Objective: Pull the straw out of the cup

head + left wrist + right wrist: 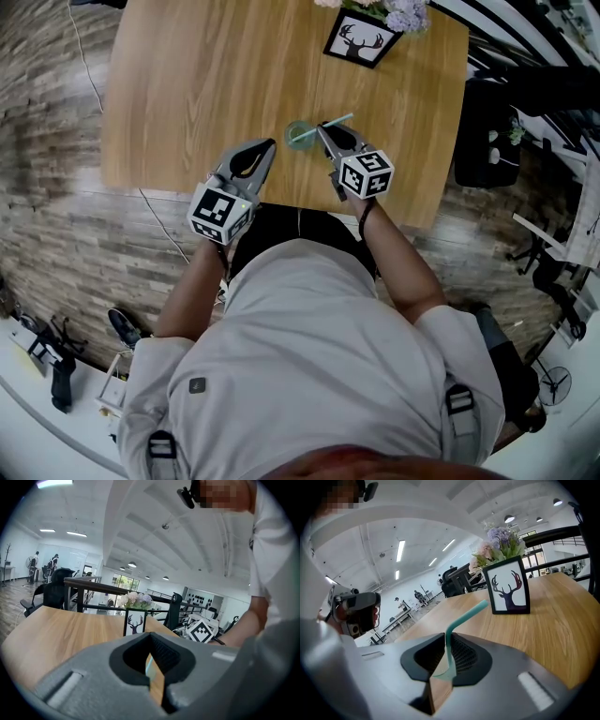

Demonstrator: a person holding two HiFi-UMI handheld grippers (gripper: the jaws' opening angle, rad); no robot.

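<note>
A small clear cup (298, 134) with a teal rim stands near the front edge of the wooden table (187, 84). A teal bent straw (323, 127) leans out of it toward the right. My right gripper (323, 129) is at the cup's right side. In the right gripper view the straw (466, 616) rises through the jaws, and the right gripper (440, 667) is shut on its stem. My left gripper (272, 143) lies just left of the cup, apart from it. In its own view the left gripper (152, 667) has its jaws nearly together with nothing between them, and a sliver of the cup (149, 666) shows ahead.
A framed deer picture (361, 39) and a bunch of flowers (394, 11) stand at the table's far edge. A black chair (487, 141) is beside the table on the right. The person stands against the near table edge.
</note>
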